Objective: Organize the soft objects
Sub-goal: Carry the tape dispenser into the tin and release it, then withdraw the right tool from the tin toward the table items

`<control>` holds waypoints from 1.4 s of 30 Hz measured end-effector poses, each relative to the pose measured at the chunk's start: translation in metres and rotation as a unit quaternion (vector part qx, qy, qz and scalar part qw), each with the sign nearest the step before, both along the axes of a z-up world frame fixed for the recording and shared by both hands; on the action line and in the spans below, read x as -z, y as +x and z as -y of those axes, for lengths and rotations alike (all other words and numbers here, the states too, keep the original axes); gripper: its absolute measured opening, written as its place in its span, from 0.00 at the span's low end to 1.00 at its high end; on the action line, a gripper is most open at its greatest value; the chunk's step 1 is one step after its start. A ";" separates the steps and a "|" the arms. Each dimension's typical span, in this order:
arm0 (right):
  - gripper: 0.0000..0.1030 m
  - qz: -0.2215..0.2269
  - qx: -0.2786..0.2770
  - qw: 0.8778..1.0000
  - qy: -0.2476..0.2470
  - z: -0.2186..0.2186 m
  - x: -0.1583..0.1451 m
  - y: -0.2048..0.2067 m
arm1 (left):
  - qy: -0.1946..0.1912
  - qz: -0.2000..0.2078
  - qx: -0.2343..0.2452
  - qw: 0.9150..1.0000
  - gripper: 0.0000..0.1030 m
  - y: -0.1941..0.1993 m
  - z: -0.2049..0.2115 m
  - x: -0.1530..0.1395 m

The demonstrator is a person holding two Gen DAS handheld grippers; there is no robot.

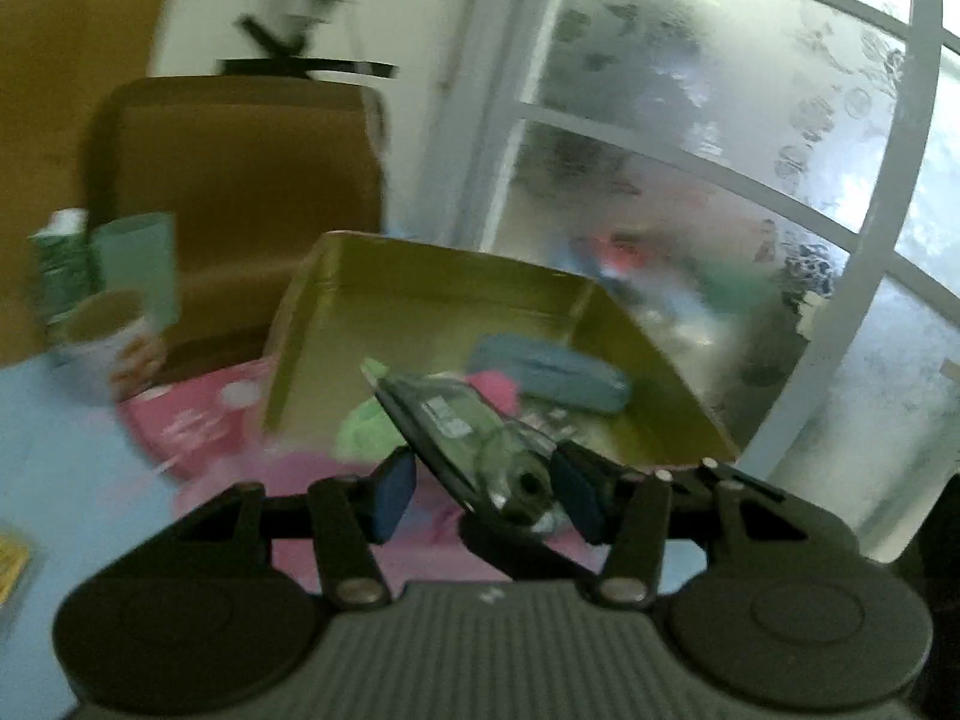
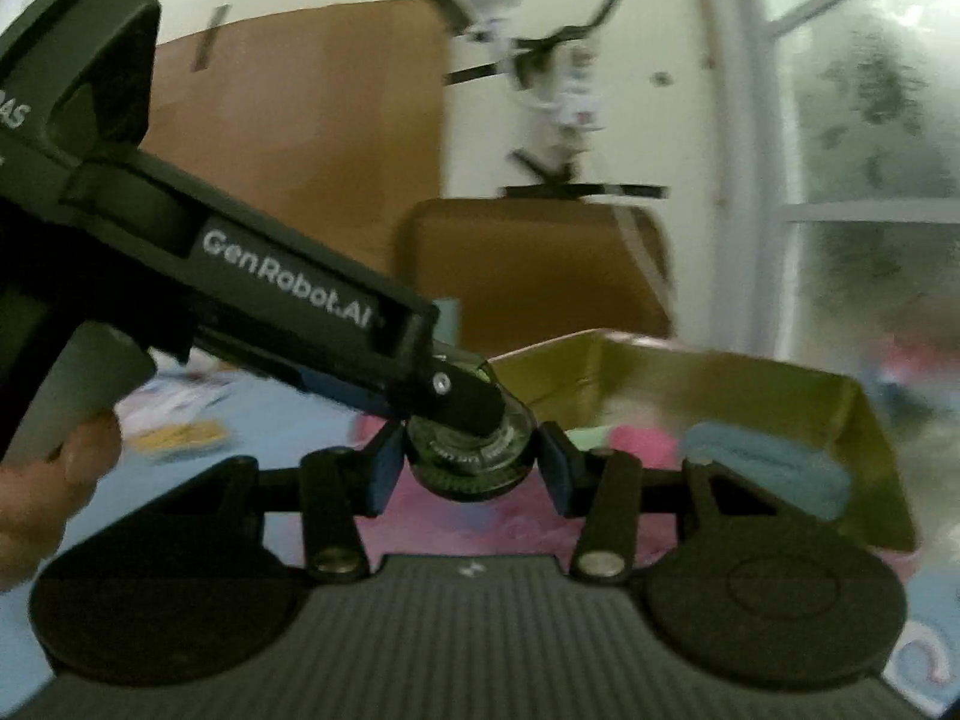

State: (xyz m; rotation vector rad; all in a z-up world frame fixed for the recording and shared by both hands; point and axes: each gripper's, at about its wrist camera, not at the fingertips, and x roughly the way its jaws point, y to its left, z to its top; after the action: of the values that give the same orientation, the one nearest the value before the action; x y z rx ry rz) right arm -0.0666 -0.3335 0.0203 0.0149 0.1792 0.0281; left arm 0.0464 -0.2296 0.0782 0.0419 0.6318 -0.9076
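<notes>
Gripping a green bottle (image 2: pixel 471 456) — right hand-held gripper (image 2: pixel 471 465) near level, left hand-held gripper (image 2: pixel 462 396) angled down across it, grip unclear.

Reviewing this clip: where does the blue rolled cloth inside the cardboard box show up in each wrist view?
Left wrist view: the blue rolled cloth lies just right of centre, inside the cardboard box, by its right wall.
Right wrist view: the blue rolled cloth lies at lower right, inside the box.
Shared landmark: the pink cloth just left of it.
</notes>
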 end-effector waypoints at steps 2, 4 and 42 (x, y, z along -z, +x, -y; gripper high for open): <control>0.50 0.002 0.026 1.000 0.006 0.016 -0.001 0.008 | 0.004 0.007 0.013 1.000 0.49 0.004 0.024 0.000; 0.50 0.004 0.060 0.998 0.006 0.030 0.001 0.020 | 0.012 0.027 0.016 0.999 0.60 0.008 0.047 0.001; 0.56 -0.073 0.039 0.995 0.048 -0.020 0.011 0.011 | 0.087 0.058 -0.207 0.973 0.81 -0.035 -0.108 0.043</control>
State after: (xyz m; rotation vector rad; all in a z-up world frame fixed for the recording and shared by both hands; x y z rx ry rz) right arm -0.0556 -0.3133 0.0090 0.1202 0.3227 -0.0426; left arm 0.0111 -0.1216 0.0354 0.1151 0.5820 -0.4406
